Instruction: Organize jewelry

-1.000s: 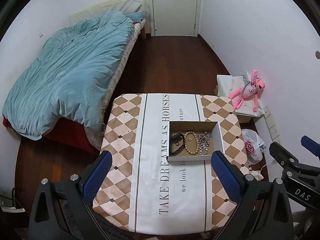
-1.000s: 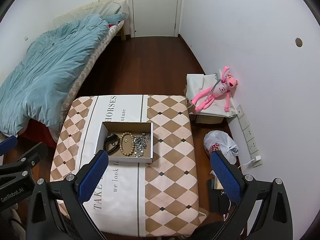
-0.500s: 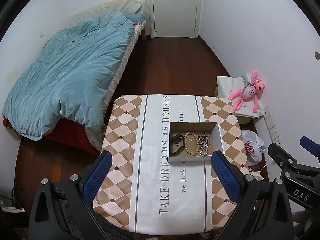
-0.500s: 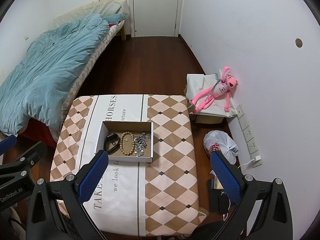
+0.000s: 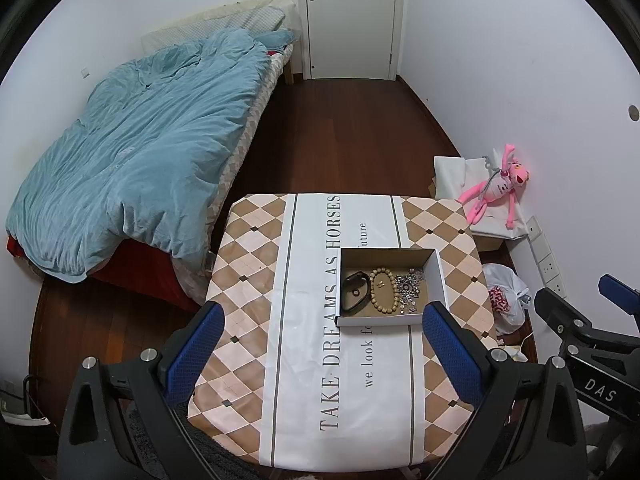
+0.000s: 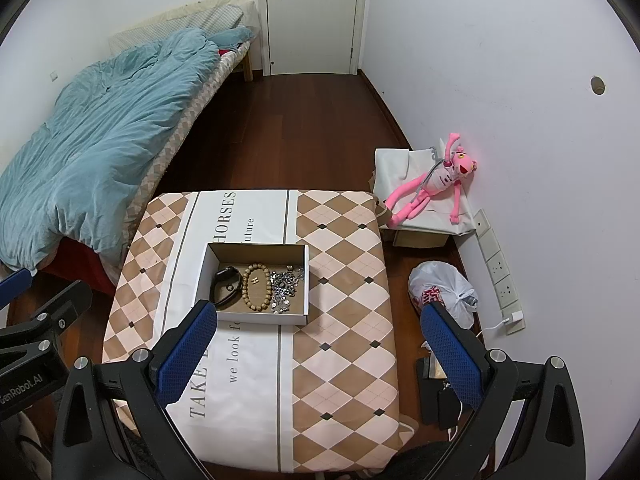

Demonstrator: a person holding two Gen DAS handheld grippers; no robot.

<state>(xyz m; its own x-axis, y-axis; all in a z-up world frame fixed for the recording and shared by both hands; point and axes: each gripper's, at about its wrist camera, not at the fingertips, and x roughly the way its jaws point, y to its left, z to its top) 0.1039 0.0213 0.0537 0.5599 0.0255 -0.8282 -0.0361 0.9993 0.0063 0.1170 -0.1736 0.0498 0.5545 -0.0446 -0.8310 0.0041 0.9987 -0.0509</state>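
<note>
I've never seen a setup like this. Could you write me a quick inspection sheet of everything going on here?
Surface: table under a diamond-patterned cloth with printed lettering.
Job's things: open cardboard box on the table, holding a black band, a wooden bead bracelet and a heap of silver jewelry, side by side.
Clutter: nothing seen on the table outside the box.
Grippers: left tool and right tool both open, empty, held above the table's near edge.
Cables: white charger cable at the wall outlet strip.
Surroundings: bed with blue duvet, closed door, pink plush toy, plastic bag on the floor.
</note>
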